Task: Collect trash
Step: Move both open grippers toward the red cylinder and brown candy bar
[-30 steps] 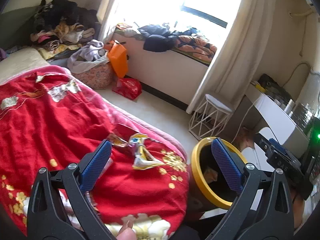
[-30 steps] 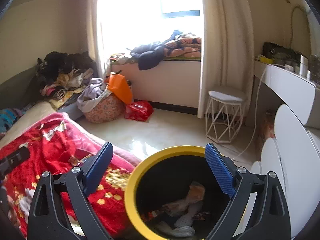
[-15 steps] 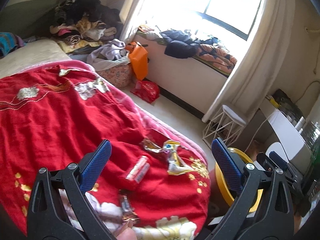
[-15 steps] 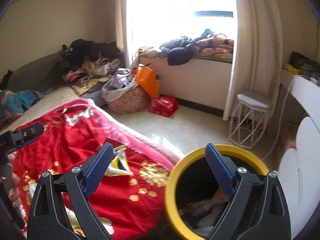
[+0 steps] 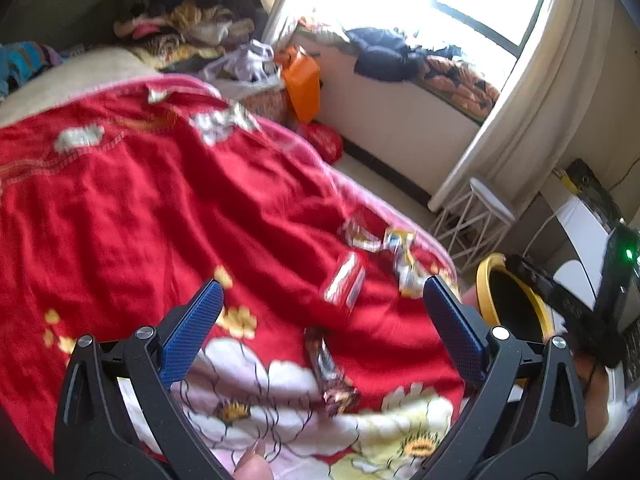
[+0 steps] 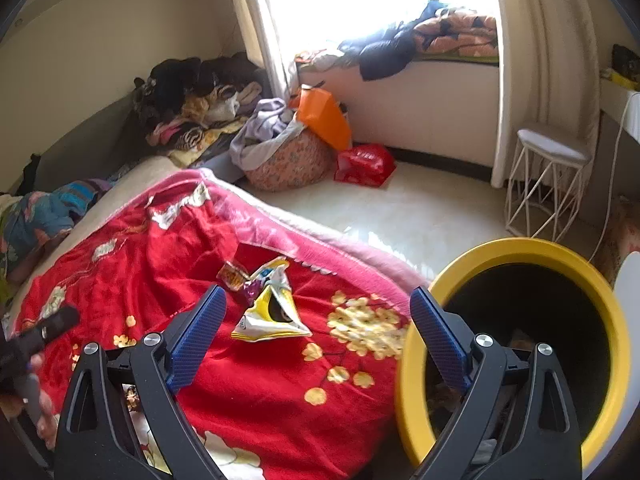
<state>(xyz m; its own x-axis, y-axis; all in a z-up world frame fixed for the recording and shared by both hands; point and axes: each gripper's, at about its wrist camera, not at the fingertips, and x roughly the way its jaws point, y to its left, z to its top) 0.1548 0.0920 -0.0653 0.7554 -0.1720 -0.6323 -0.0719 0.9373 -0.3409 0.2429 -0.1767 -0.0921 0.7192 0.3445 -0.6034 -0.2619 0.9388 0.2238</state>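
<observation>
- Since a second ago both views have swung off the yellow bin (image 6: 516, 344) and onto the red blanket (image 5: 160, 220); in the left wrist view the bin has slid from centre-frame out to 3 o'clock.
- Judgement: a drop-off has probably ended and the next pickup is starting; some trash is already inside the bin, several pieces remain on the blanket.
- Left gripper (image 5: 320, 328): jaws spread wide, nothing between them, tilted down over the blanket. The dark candy wrapper (image 5: 330, 368) sits between the fingers, just below centre; whether the fingertips touch the blanket, cannot tell.
- Red-silver wrapper (image 5: 345, 282) at 12 o'clock from the left gripper; crumpled snack bags (image 5: 390, 252) beyond it at 1 o'clock. Left view is motion-blurred.
- Right gripper (image 6: 316, 328): jaws apart, empty, level above the blanket edge. Yellow-white snack bag (image 6: 272, 312) lies between its fingers, slightly toward the left finger; small orange wrapper (image 6: 232, 274) behind it at 11 o'clock.
- Bin stands on the floor beside the bed, at 4 o'clock in the right wrist view, rim partly behind the right finger.
</observation>
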